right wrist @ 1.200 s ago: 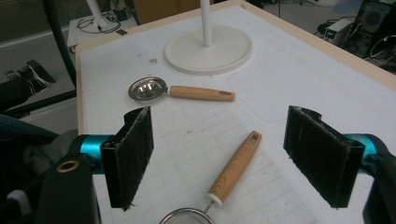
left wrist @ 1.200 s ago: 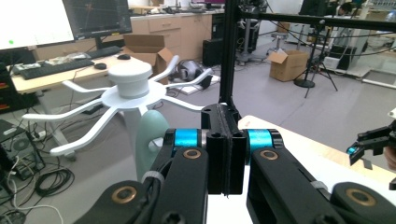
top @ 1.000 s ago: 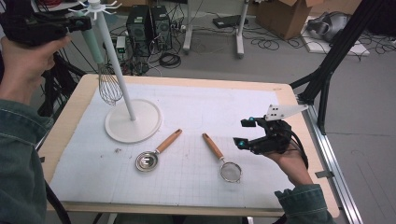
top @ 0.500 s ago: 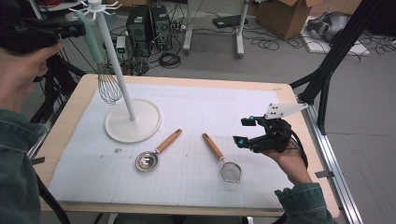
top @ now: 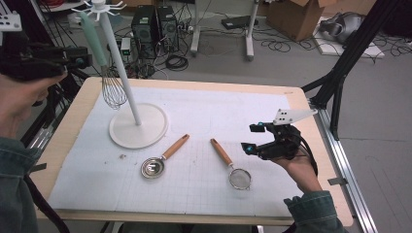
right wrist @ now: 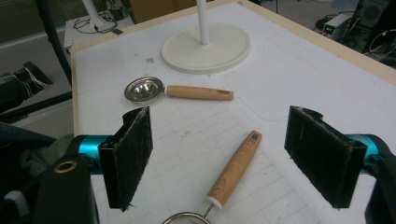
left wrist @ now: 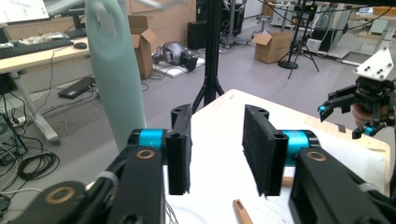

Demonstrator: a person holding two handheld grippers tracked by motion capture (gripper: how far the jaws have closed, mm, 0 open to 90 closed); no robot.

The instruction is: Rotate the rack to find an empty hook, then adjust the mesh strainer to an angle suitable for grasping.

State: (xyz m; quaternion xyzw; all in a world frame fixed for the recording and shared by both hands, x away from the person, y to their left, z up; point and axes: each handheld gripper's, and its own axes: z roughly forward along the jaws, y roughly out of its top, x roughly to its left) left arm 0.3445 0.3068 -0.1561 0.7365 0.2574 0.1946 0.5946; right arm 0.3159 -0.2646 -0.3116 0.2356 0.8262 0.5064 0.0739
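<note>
The whisk [top: 111, 82] hangs by its mint handle from the white stand [top: 138, 127] at the desk's [top: 311, 189] far left corner; the left gripper [top: 77, 60], jaws just opening and empty, is beside it. Hanging looks done; next, the right gripper [top: 251, 138], wide and empty, should take the strainer [top: 232, 167] near the front edge

Whisk [top: 112, 87] and stand [top: 138, 127] near table's left edge

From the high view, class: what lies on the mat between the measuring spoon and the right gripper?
The small strainer with its wooden handle lies between the measuring spoon and the right gripper, as the high view shows.
</note>
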